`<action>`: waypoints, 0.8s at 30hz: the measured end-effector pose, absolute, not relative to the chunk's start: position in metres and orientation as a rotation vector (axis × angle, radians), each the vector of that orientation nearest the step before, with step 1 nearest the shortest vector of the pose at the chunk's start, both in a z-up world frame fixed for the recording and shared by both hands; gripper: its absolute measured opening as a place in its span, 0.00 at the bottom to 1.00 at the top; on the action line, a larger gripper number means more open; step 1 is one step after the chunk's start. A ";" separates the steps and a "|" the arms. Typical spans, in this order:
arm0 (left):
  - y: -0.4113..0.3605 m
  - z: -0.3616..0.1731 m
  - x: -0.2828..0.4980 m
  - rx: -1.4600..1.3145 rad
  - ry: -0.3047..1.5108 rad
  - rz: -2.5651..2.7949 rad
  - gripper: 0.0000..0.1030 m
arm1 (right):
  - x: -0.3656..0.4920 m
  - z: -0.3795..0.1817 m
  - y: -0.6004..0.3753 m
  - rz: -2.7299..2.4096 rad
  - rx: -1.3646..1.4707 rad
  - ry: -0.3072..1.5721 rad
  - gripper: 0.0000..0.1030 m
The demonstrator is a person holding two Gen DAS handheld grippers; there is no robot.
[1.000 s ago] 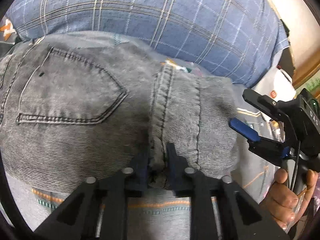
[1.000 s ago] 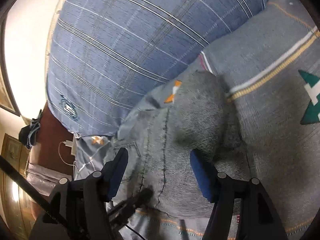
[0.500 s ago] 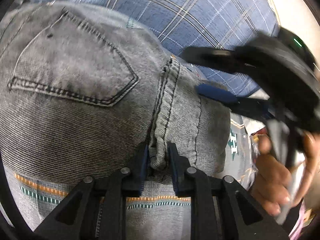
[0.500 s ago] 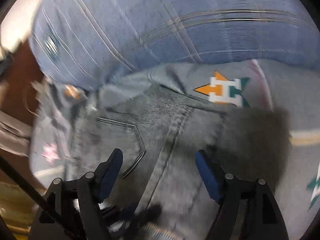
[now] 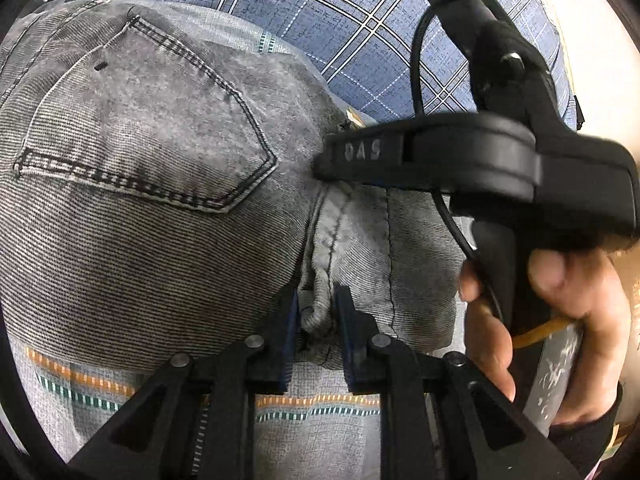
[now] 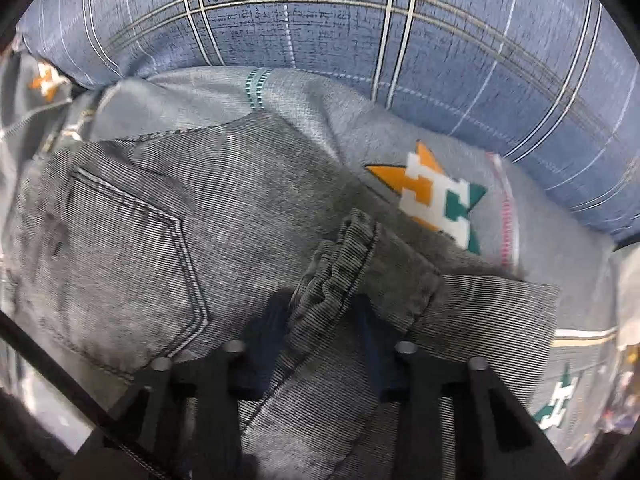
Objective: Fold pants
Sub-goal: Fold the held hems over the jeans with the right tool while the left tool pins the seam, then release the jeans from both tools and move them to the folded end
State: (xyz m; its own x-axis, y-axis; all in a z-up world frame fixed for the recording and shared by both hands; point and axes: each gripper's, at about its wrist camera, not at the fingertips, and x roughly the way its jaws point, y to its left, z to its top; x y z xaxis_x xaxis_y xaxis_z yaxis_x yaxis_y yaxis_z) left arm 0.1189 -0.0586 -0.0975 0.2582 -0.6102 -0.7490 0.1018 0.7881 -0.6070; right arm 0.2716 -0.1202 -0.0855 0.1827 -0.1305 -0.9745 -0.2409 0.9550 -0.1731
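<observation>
Grey denim pants [image 5: 132, 208] lie back-side up on a bed, one back pocket [image 5: 152, 128] facing me. My left gripper [image 5: 318, 314] is shut on the thick centre seam at the near edge, and its jaws are closing a little tighter on it. In the right wrist view the same pants [image 6: 132, 248] fill the lower half. My right gripper [image 6: 322, 310] points steeply down, its jaws closing with a bunched ridge of the seam [image 6: 340, 260] pressed between the blue pads. The right tool's black housing [image 5: 480, 160] hangs just beyond the left fingers.
A blue plaid pillow [image 6: 320, 12] lies along the far side of the pants. Under them is a grey bedspread [image 6: 560, 240] with orange and green star motifs [image 6: 436, 200] and striped bands [image 5: 304, 404]. A person's hand [image 5: 568, 296] grips the right tool's handle.
The right gripper swung in over the pants, tipped downward, and its jaws narrowed from wide apart onto the seam. The left gripper kept its hold and barely moved.
</observation>
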 end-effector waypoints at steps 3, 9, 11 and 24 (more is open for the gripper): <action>-0.054 -0.089 0.114 -0.515 1.204 -0.520 0.15 | 0.268 -0.057 -0.131 0.124 -0.200 1.337 0.19; -0.048 -0.068 0.110 -0.501 1.101 -0.499 0.15 | 0.275 -0.036 -0.117 0.187 -0.122 1.258 0.19; -0.045 -0.077 0.114 -0.493 1.141 -0.453 0.15 | 0.281 -0.053 -0.119 0.210 -0.084 1.294 0.20; -0.033 -0.055 0.110 -0.445 1.104 -0.370 0.28 | 0.216 -0.005 -0.220 0.241 0.470 1.104 0.60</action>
State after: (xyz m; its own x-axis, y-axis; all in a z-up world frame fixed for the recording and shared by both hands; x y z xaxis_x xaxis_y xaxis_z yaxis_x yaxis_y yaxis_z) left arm 0.1097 -0.0334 -0.0550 0.4057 -0.4970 -0.7671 0.0665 0.8531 -0.5175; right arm 0.2157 -0.2200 -0.0048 0.4377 0.4138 -0.7982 0.0436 0.8770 0.4786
